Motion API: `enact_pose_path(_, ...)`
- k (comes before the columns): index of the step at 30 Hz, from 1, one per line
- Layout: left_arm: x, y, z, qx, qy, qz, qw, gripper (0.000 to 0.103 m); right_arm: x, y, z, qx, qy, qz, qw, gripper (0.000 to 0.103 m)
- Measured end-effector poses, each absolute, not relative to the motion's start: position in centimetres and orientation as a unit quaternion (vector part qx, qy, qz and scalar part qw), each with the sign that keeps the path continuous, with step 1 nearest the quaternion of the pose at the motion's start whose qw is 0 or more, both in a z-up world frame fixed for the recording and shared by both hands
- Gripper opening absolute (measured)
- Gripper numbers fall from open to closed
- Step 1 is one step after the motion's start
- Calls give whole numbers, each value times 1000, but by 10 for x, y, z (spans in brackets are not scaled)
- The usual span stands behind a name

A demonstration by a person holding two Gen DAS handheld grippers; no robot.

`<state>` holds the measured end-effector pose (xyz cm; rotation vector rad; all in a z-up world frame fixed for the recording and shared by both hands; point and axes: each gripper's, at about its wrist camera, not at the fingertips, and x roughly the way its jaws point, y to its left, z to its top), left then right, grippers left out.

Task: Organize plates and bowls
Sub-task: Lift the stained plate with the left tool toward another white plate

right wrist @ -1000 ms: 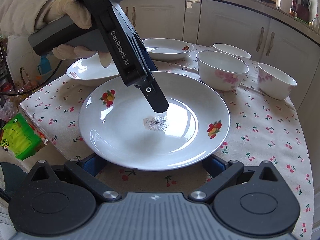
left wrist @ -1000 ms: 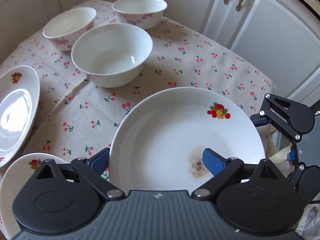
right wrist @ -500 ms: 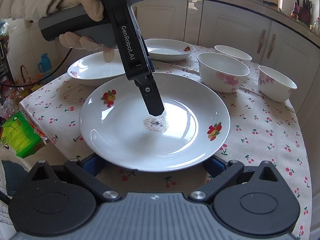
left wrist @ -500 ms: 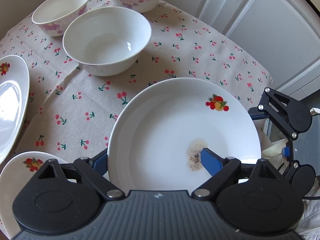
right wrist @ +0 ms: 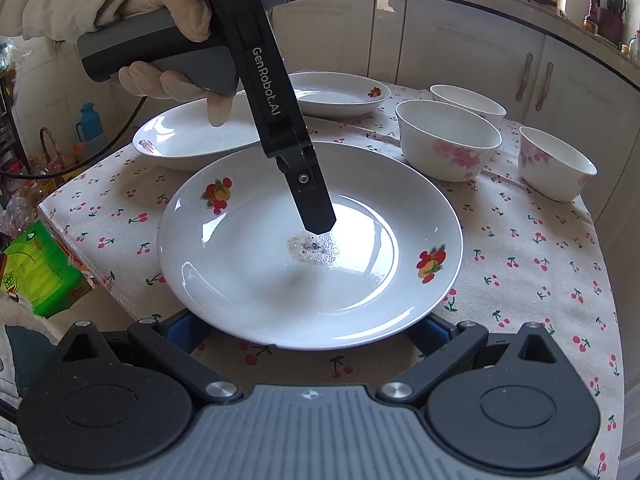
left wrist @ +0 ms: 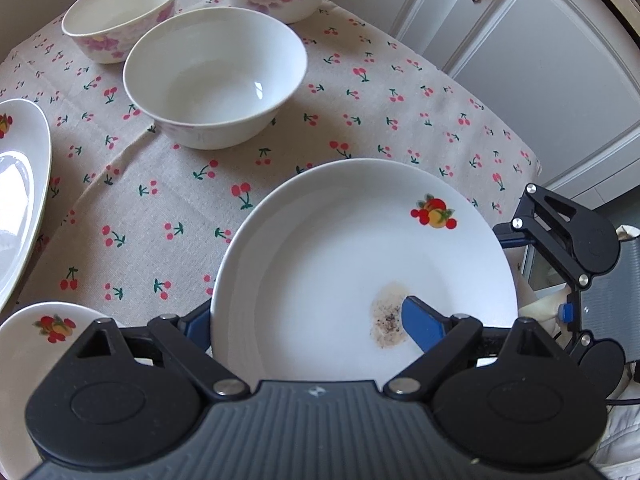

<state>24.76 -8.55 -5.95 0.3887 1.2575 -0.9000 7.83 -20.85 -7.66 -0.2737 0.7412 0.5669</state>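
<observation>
The stained plate sits on the cherry-print tablecloth at the table's near edge, and I give every place from it. My left gripper comes steeply down on it with its jaws apart, straddling the rim: one blue pad is inside the plate, its tip at the speckled stain; the other is just outside the rim. I see no clamp there. My gloved hand holds that handle above the plate's far side. My right gripper is at the plate's near rim, jaws wide apart, fingertips hidden under it. Two more plates lie just beyond the stained one. Three bowls stand past its far right side.
</observation>
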Motion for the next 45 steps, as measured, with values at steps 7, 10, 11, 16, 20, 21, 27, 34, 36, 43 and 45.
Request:
enact_pose_path(7,245,-80,-53,161,555,-409,706,92,81,-207,-73,-130,365,272,881,103)
enact_pose_path(10,245,-77,-47,155,548,-409,712,92,83,-207,-67,-130,363,273,881,103)
enact_pose_path(11,245,-75,-45,154,546,-410,714,92,84,-207,-64,-132,362,273,881,103)
enact_pose_path(16,241,-65,-31,140,530,-410,729,92,88,-203,-49,-147,351,275,883,103)
enact_pose_path(20,235,-50,-22,132,519,-399,744,92,95,-196,-37,-153,341,286,882,103)
enact_pose_path(21,232,-46,-20,130,517,-396,748,92,97,-193,-35,-155,338,290,882,103)
enact_pose_path(27,232,-9,-10,109,510,-371,769,92,111,-168,-29,-170,332,316,872,103)
enact_pose_path(34,232,37,-11,81,509,-340,786,92,129,-135,-31,-173,340,355,854,103)
enact_pose_path(36,233,49,-14,73,511,-333,789,92,134,-126,-32,-176,341,363,849,103)
enact_pose_path(43,239,78,-29,45,519,-321,791,92,147,-99,-37,-188,357,375,835,103)
enact_pose_path(45,241,83,-34,39,521,-322,790,92,148,-94,-36,-189,362,374,833,103)
